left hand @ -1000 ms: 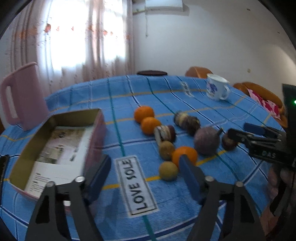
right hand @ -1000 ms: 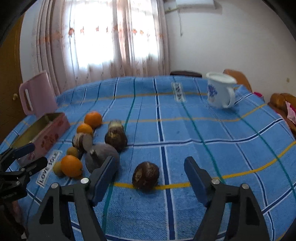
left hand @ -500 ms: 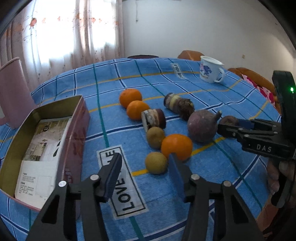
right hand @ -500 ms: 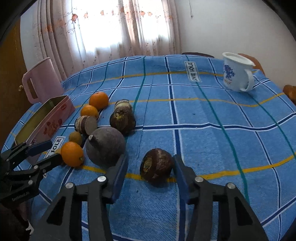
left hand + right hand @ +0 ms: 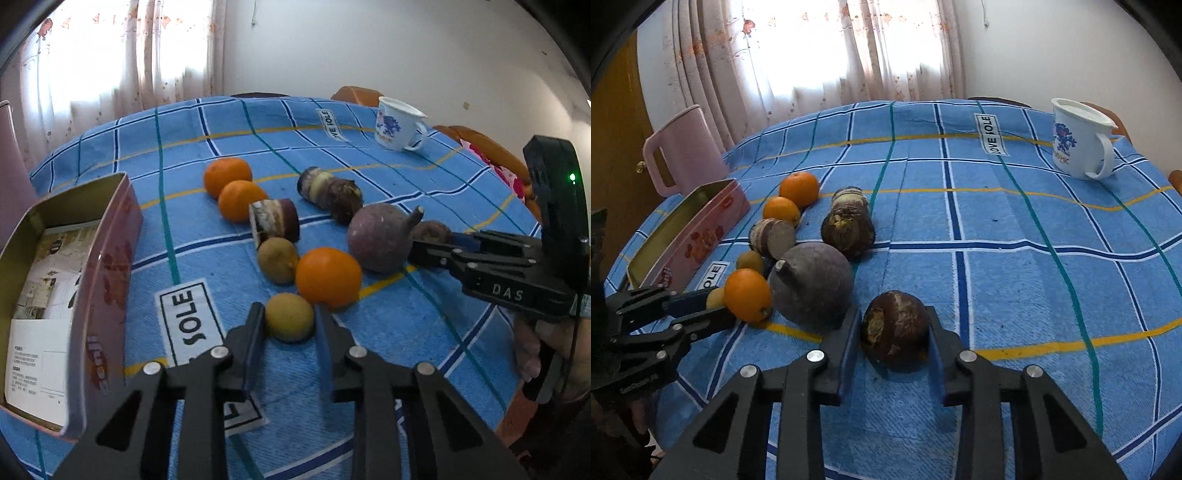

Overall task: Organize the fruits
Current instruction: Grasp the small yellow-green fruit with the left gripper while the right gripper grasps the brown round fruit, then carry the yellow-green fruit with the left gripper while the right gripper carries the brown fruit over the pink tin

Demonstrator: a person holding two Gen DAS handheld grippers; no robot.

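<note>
- Fruits lie in a loose cluster on the desk (image 5: 1015,266), which is covered by a blue checked cloth.
- Small yellow-brown fruit (image 5: 290,322), nearest in the left wrist view: the left gripper (image 5: 289,325) is clenched on it, one finger pressed to each side.
- Dark brown bulb-shaped fruit (image 5: 894,334), nearest in the right wrist view: the right gripper (image 5: 894,341) is clenched on it, and it sits on the cloth.
- Just beyond the small fruit are an orange (image 5: 328,277) and a second yellow-brown fruit (image 5: 277,259), close together.
- To the right of that orange is a large round purple fruit (image 5: 380,238) with a stub of stem.
- Farther off are a cut brown piece (image 5: 274,221), a long brown tuber-like piece (image 5: 330,194) and two more oranges (image 5: 236,188) side by side.
- An open pink tin box (image 5: 107,266) stands at the left of the cluster, with printed paper lying inside.
- A pink pitcher (image 5: 683,147) stands behind the box, at the far left.
- A white cup (image 5: 1080,138) with a blue flower stands well apart, at the far right.
- A curtained window (image 5: 827,51) is behind the desk.
</note>
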